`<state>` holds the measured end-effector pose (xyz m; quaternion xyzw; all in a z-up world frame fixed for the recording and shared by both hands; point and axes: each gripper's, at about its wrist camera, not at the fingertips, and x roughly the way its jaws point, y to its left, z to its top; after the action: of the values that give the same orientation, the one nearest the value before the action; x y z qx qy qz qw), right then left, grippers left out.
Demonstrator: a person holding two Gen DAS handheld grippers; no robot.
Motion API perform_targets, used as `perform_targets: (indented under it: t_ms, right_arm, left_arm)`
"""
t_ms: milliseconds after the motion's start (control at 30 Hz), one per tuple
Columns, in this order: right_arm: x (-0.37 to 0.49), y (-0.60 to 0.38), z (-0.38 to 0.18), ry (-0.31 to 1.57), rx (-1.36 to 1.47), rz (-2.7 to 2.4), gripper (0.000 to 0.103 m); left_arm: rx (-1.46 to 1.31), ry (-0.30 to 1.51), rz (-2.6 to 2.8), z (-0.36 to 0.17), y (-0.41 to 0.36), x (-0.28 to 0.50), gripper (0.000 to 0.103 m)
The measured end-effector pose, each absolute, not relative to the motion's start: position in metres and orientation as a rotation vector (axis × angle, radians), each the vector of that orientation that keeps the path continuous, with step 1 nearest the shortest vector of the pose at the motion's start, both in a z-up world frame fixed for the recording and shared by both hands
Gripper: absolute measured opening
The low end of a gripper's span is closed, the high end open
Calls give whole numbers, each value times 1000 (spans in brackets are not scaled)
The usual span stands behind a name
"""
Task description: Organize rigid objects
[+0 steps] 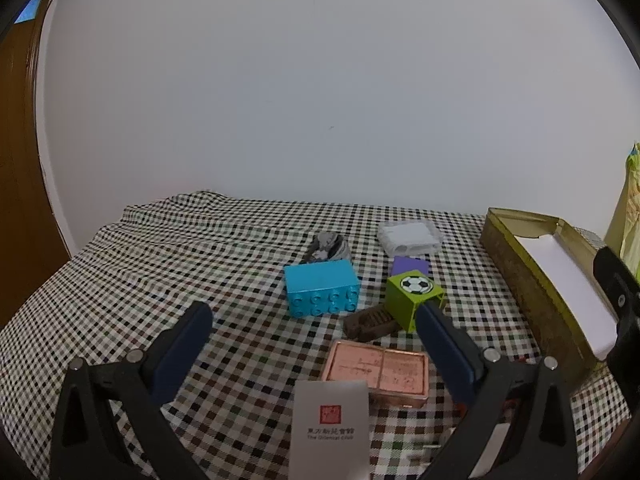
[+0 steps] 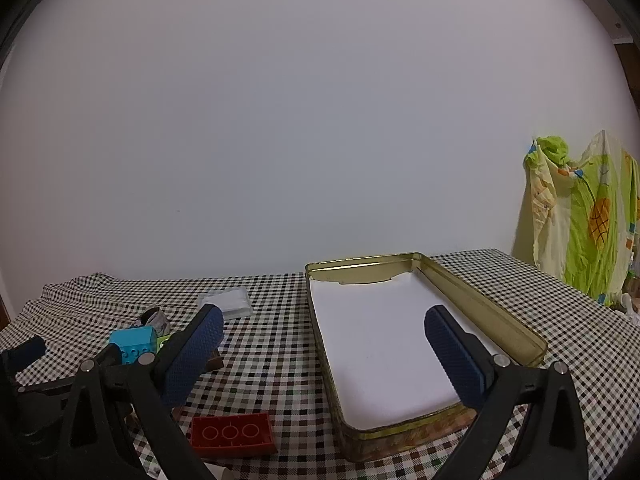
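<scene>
Loose objects lie on a checked tablecloth [image 1: 160, 264]: a blue toy brick [image 1: 321, 288], a green cube with a football print [image 1: 414, 295], a dark brown ridged piece [image 1: 370, 323], a copper-coloured flat box [image 1: 378, 371] and a white card with a red stamp [image 1: 330, 424]. My left gripper [image 1: 314, 312] hovers open above them, holding nothing. An open gold tin [image 2: 486, 312] lined with white paper stands to the right. My right gripper [image 2: 324, 320] hangs open over the tin's left wall, with nothing between its fingers. A red brick [image 2: 233, 435] lies by the tin's near left corner.
A purple tile [image 1: 410, 266], a clear plastic packet [image 1: 409, 237] and a grey crumpled item [image 1: 329, 246] lie farther back. A white wall [image 1: 320, 100] rises behind the table. A brown door [image 1: 20, 200] stands at the left; a green and yellow cloth [image 2: 580, 216] hangs at the right.
</scene>
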<state>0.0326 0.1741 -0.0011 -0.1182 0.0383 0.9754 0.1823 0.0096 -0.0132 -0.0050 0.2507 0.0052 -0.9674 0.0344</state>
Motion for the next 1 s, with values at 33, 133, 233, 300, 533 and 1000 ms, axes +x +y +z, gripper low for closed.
perform_targets:
  t_ms: [33, 133, 233, 300, 533, 1000]
  right_arm:
    - [33, 174, -1, 109, -334, 2755, 102]
    - [32, 174, -1, 111, -343, 2763, 102]
    - [31, 174, -1, 113, -348, 2763, 102]
    - [31, 175, 0, 119, -346, 2760, 102]
    - [29, 180, 1, 164, -370, 2770, 102]
    - [26, 180, -3, 131, -452, 2806, 78]
  left_arm:
    - [777, 9, -2972, -5, -14, 12, 103]
    - [806, 2, -2980, -6, -17, 19, 103]
    - [842, 10, -2996, -5, -25, 29, 103]
    - [860, 27, -2998, -4, -35, 38, 103]
    - [940, 127, -2984, -5, -76, 57, 102]
    - [1369, -17, -2991, -39, -24, 27, 57]
